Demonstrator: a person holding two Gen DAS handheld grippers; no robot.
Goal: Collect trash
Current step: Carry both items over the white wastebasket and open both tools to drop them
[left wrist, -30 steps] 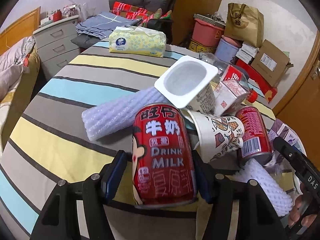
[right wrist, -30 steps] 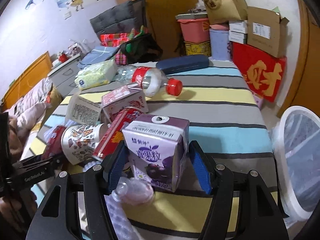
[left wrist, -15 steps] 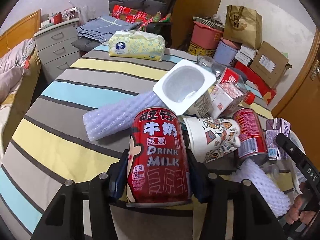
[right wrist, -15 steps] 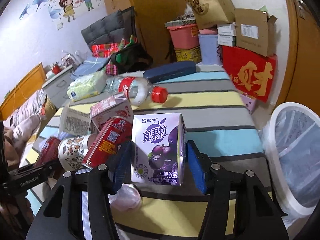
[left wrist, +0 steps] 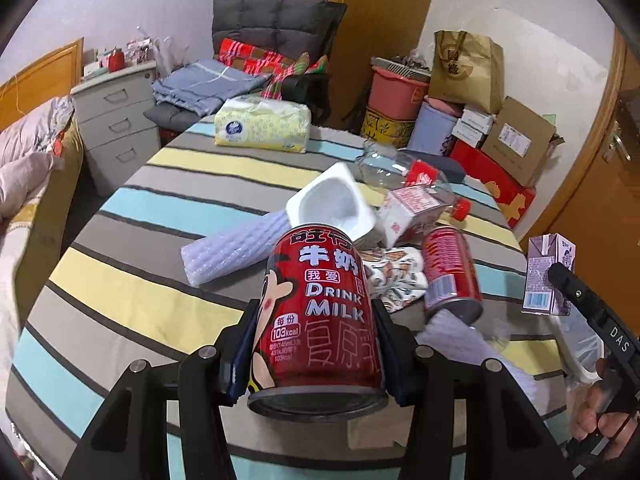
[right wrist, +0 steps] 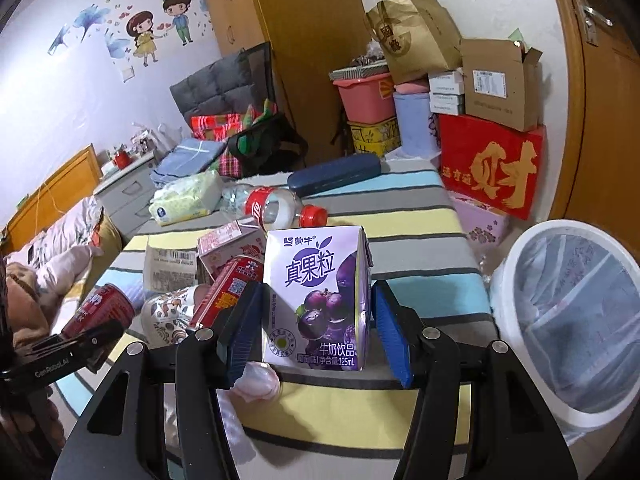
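My left gripper (left wrist: 316, 344) is shut on a red milk can (left wrist: 324, 312), upright and held above the striped tablecloth (left wrist: 132, 296). In the right wrist view my right gripper (right wrist: 316, 332) is shut on a purple milk-drink carton (right wrist: 316, 300), also off the table. The same carton (left wrist: 548, 276) shows at the right edge of the left wrist view. Loose trash lies between the two: a second red can (left wrist: 450, 272), a printed paper cup (left wrist: 394, 276), a white yoghurt tub (left wrist: 332, 204), a pink carton (left wrist: 408, 212) and a plastic bottle (left wrist: 404, 168).
A white bin (right wrist: 500, 300) with a clear liner stands on the floor right of the table. A bubble-wrap roll (left wrist: 236, 248), a tissue pack (left wrist: 262, 124) and a dark blue case (right wrist: 334, 174) lie on the table. Boxes (right wrist: 492, 164) are stacked by the door.
Both grippers have closed onto their items, the left on the can, the right on the carton. Both have risen, so the table now sits lower in each view.
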